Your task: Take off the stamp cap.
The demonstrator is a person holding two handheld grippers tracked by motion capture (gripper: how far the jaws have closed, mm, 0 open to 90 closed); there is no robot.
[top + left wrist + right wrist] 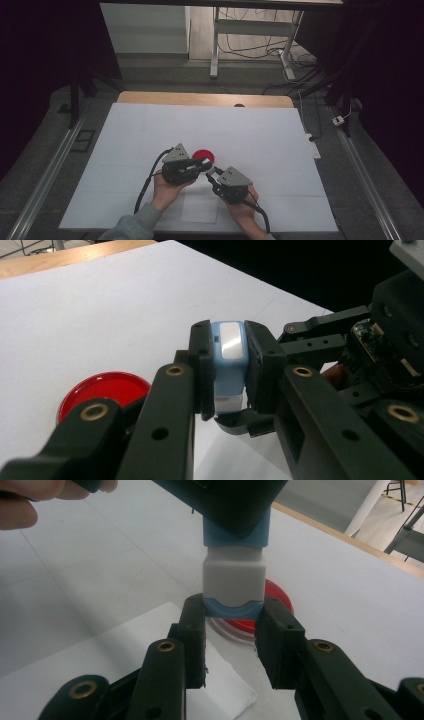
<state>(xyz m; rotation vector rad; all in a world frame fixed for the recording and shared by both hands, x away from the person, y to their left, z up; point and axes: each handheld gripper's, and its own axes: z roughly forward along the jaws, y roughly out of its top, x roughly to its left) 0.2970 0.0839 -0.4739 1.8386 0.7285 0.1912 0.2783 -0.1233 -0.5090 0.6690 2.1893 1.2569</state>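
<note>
From the high view: left gripper [204, 164] and right gripper [212, 175] brought tip to tip over the white table [125, 150], just in front of a red dish [203, 154], with a sheet of paper [199, 207] lying below the hands; the small thing between the tips too small to make out here. From the left gripper view: jaws clamped tight on the pale blue body of a small stamp-like block [229, 365], white window on top, white part hanging beneath, red dish off to the low left on the table, the right gripper reaching in from the right. From the right gripper view: jaws pinching the blue cap [234, 609] at the block's near end, white middle section above it, blue body higher up inside the left gripper, red dish directly behind, paper underneath. Likely a cap-pulling step. Best done by keeping both grips firm, pulling straight along the block's axis without twisting or bending, holding the block still on the left side, and staying above the paper and clear of the dish.
</note>
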